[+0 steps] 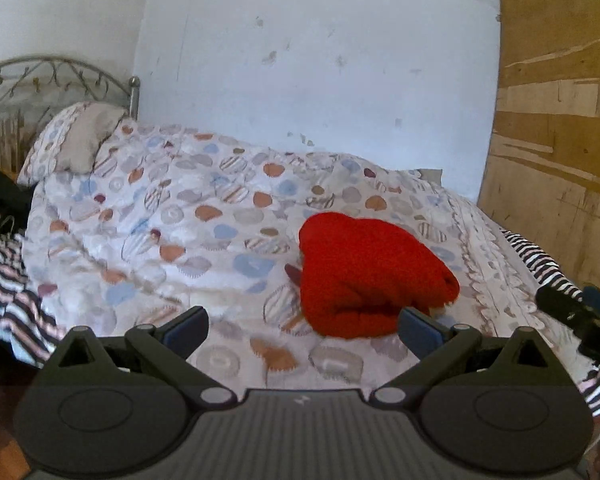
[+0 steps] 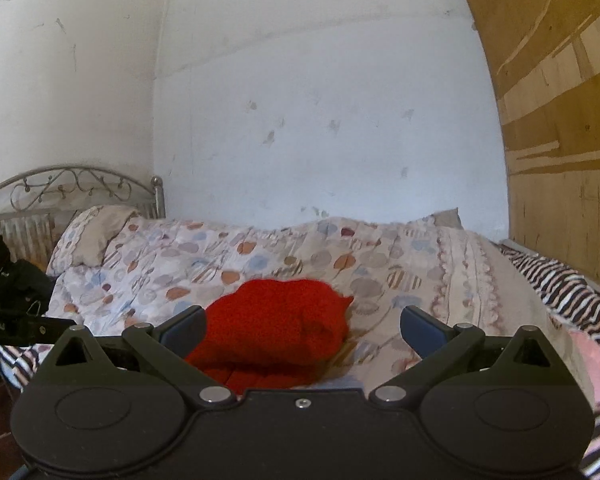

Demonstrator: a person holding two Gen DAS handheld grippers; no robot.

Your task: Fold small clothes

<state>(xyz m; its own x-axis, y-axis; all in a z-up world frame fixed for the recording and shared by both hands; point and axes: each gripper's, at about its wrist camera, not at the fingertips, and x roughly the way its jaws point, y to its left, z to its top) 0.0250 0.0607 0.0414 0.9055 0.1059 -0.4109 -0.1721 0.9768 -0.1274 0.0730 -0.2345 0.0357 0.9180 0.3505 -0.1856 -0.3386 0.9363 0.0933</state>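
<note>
A big white wall [image 1: 320,80] stands behind a bed, and a brown wooden board [image 1: 560,120] leans up on the right side. The bed is covered by a puffy quilt [image 1: 160,220] with round spots in blue, orange and grey. A striped sheet [image 1: 8,280] peeks out from under the quilt at both sides. At the head of the bed there is a curly metal headboard [image 1: 40,80], and a pillow [image 1: 76,140] rests in front of it. Some dark things [image 2: 12,276] sit in a heap near the pillow, too dim to tell what they are. On top of the quilt lies the red cloth [image 1: 364,276], folded over into a soft, thick bundle. The left gripper [image 1: 302,326] hangs over the quilt with its two blue-tipped fingers spread wide, holding nothing; the red cloth is just in front of it, close to its right finger. The right gripper [image 2: 302,326] is also spread wide and holds nothing, with the red cloth just ahead, nearer its left finger.
</note>
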